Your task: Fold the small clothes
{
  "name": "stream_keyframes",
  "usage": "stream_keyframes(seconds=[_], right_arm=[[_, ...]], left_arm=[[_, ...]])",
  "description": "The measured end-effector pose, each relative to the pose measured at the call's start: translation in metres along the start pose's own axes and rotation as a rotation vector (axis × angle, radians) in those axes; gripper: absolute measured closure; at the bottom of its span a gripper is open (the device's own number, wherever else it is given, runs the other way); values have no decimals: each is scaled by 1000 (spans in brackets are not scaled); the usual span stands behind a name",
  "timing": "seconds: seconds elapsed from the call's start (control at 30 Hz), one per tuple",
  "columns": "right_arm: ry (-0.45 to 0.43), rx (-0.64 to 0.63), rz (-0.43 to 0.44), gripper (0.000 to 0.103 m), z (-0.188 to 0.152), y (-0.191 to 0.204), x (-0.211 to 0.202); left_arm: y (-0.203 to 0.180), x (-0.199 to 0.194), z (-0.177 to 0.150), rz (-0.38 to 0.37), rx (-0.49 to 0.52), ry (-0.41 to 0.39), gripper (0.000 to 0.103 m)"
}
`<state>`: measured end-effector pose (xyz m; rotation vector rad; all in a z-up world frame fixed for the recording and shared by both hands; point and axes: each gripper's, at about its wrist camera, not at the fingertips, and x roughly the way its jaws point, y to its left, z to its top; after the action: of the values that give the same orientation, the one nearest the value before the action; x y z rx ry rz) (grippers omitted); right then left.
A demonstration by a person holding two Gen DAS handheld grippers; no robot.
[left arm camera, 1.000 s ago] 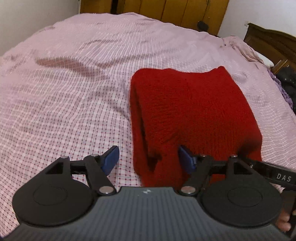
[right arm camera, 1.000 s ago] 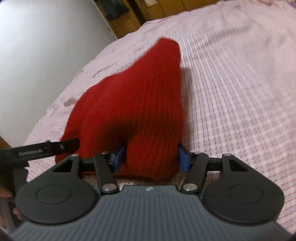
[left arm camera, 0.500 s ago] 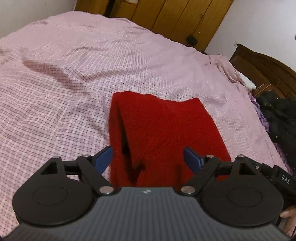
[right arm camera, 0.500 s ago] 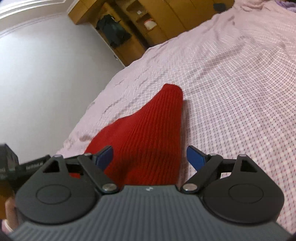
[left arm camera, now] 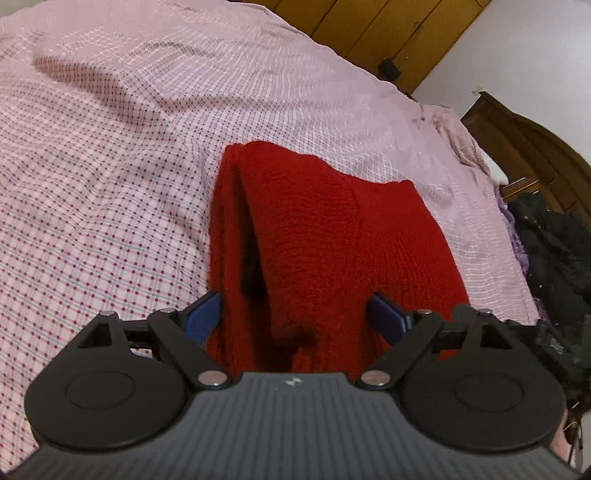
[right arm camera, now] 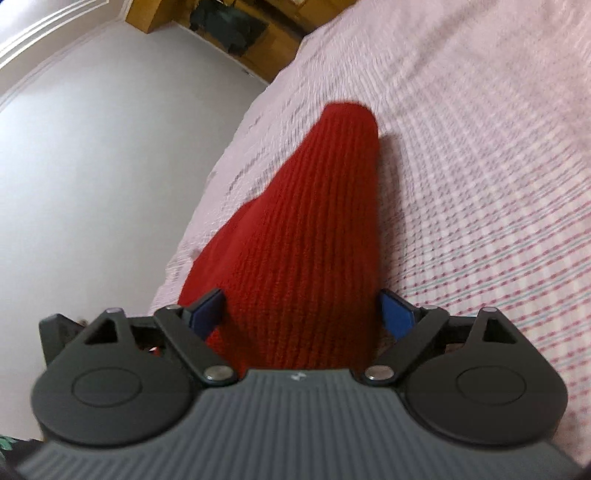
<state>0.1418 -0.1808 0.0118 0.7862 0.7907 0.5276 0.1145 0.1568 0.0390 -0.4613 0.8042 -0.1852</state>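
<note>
Nearest me in the left wrist view, my left gripper (left arm camera: pixel 293 314) has its blue pads (left arm camera: pixel 202 314) spread wide, one on each side of the near end of the folded red knitted garment (left arm camera: pixel 332 240); the wool lies between them and seems to brush the left pad, but I judge nothing is clamped; in the right wrist view my right gripper (right arm camera: pixel 301 314) stands just as wide around its own stretch of the same near edge, again with no pinch that I can see. The garment lies straight ahead at 12 o'clock from both grippers, its long axis running away from me along the fingers, resting on the bed's pink checked cover (left arm camera: pixel 92 184); neither hand looks nearer than the other. Its layers gape in a dark slit along the left side, at about 11 o'clock from the left gripper, so I take the fold as laid down but not yet pressed flat. Beyond, at 1 o'clock, stand yellow wooden cupboard doors (left arm camera: pixel 388 33), and at 3 o'clock a heap of dark clothing (left arm camera: pixel 554 251).
</note>
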Motion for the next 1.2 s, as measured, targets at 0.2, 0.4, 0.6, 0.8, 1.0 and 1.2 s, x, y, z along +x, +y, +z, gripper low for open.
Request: stream_keyframes(seconds=[0.2, 0.4, 0.6, 0.8, 1.0, 1.2], right_arm=[[14, -48, -3, 9, -3, 7, 26], [-14, -1, 41, 25, 0, 21, 12], [-35, 12, 104, 30, 5, 43, -28], [-33, 25, 94, 30, 2, 43, -81], [-22, 33, 32, 30, -11, 32, -136], [24, -20, -139, 30, -34, 6, -144]], left_arm=[[9, 9, -5, -110, -35, 10, 12], [9, -1, -7, -213, -62, -8, 13], [-22, -25, -14, -263, -32, -30, 13], [-62, -47, -40, -357, -36, -18, 14], [-104, -58, -79, -395, 17, 25, 14], [-123, -51, -118, -254, 109, 81, 16]])
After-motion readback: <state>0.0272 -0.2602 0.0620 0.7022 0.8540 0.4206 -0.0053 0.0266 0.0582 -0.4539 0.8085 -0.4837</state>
